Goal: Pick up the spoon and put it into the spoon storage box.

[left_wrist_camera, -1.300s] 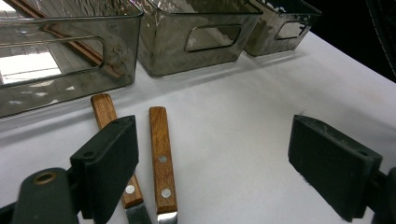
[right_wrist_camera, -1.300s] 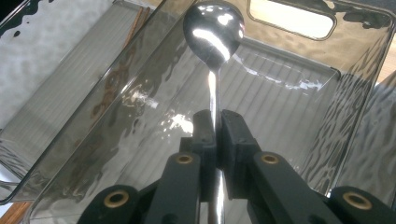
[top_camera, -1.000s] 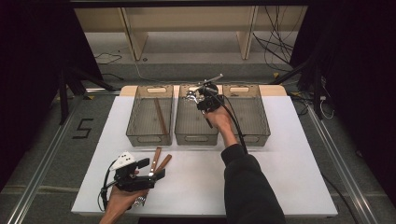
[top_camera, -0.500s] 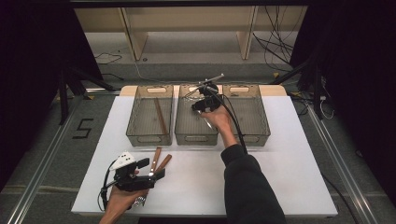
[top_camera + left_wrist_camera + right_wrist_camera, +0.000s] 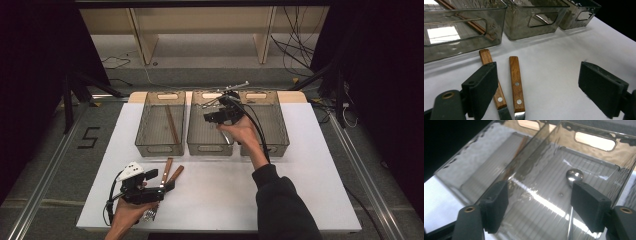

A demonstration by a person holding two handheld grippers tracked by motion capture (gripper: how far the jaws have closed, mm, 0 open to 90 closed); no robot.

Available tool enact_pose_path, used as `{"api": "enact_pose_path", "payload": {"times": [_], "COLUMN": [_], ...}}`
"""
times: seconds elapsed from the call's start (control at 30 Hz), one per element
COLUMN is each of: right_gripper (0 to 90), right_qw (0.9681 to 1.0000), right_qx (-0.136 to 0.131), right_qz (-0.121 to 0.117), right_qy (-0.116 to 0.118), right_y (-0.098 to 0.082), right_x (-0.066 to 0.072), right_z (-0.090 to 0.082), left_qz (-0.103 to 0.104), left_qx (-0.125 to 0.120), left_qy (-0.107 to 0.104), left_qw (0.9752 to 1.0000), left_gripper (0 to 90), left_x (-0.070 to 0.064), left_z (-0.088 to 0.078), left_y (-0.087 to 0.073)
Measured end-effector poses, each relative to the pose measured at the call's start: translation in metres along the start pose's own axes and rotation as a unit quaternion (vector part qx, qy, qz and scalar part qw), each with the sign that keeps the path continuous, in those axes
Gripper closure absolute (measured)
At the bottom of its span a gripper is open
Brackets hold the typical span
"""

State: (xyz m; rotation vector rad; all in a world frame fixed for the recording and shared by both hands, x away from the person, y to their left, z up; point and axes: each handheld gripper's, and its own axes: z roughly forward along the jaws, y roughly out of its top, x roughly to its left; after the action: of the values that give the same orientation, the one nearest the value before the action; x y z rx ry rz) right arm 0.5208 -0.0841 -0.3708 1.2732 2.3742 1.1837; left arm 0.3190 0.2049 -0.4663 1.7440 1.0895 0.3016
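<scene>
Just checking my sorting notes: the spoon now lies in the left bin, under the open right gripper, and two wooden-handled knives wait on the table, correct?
Not quite: the spoon lies in the middle bin, as the high view shows. The rest stands: right gripper open above it, two wooden-handled knives on the table.

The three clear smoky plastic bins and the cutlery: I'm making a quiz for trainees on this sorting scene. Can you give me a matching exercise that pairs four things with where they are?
Things:
1. shiny metal spoon
2. two wooden-handled knives
3. long brown wooden stick
4. right gripper

Places:
A. in the left clear bin
B. on the white table, in front of the bins
C. lying in the middle clear bin
D. above the middle bin, jaws open and empty

Pairs: 1-C, 2-B, 3-A, 4-D
</scene>
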Motion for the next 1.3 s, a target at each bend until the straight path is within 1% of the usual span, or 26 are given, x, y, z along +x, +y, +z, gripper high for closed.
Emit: {"api": "enact_pose_path", "payload": {"times": [0.07, 0.1, 0.17, 0.27, 0.37, 0.43, 0.5, 0.57, 0.67, 0.73, 0.93, 0.97, 1.13, 1.3], "right_gripper": [29.5, 28.6, 28.3, 28.3, 28.2, 27.8, 27.3, 27.2, 27.1, 27.0, 27.0, 27.0, 27.0, 27.0], "right_qw": [0.9998, 0.9996, 0.9992, 0.9986, 0.9979, 0.9975, 0.9969, 0.9966, 0.9963, 0.9962, 0.9954, 0.9952, 0.9942, 0.9934], "right_qx": [-0.008, -0.012, -0.02, -0.031, -0.038, -0.039, -0.042, -0.046, -0.05, -0.053, -0.06, -0.061, -0.069, -0.071], "right_qz": [-0.016, -0.026, -0.034, -0.041, -0.05, -0.055, -0.063, -0.065, -0.065, -0.065, -0.067, -0.069, -0.072, -0.077], "right_qy": [0.001, 0.0, 0.002, 0.01, 0.017, 0.019, 0.019, 0.021, 0.026, 0.023, 0.032, 0.033, 0.04, 0.047], "right_y": [-0.006, -0.011, -0.018, -0.031, -0.045, -0.053, -0.062, -0.07, -0.082, -0.09, -0.109, -0.112, -0.124, -0.133], "right_x": [0.004, 0.005, 0.006, 0.006, 0.007, 0.008, 0.009, 0.009, 0.008, 0.008, 0.01, 0.011, 0.014, 0.018], "right_z": [-0.01, -0.017, -0.027, -0.043, -0.058, -0.065, -0.072, -0.079, -0.086, -0.09, -0.099, -0.101, -0.109, -0.114], "left_qz": [-0.001, -0.005, -0.007, -0.005, -0.005, -0.011, -0.009, -0.006, -0.002, 0.003, 0.002, 0.005, 0.008, 0.012], "left_qx": [0.001, 0.0, 0.003, 0.011, 0.014, 0.018, 0.031, 0.04, 0.049, 0.055, 0.066, 0.069, 0.079, 0.091], "left_qy": [0.003, 0.005, 0.007, 0.011, 0.014, 0.014, 0.017, 0.019, 0.018, 0.02, 0.019, 0.019, 0.02, 0.022], "left_qw": [1.0, 1.0, 0.9999, 0.9999, 0.9998, 0.9997, 0.9994, 0.999, 0.9986, 0.9983, 0.9976, 0.9974, 0.9966, 0.9956], "left_gripper": [15.9, 15.9, 15.9, 15.9, 15.9, 15.9, 15.9, 15.9, 15.9, 15.9, 15.9, 15.9, 15.9, 16.0], "left_x": [0.002, 0.002, 0.003, 0.004, 0.005, 0.005, 0.005, 0.005, 0.004, 0.004, 0.005, 0.005, 0.006, 0.006], "left_z": [-0.001, -0.001, -0.001, -0.002, -0.003, -0.003, -0.003, -0.002, 0.0, 0.0, 0.0, 0.0, 0.001, 0.001], "left_y": [0.001, 0.001, 0.002, 0.005, 0.007, 0.008, 0.009, 0.009, 0.009, 0.009, 0.01, 0.01, 0.011, 0.011]}}
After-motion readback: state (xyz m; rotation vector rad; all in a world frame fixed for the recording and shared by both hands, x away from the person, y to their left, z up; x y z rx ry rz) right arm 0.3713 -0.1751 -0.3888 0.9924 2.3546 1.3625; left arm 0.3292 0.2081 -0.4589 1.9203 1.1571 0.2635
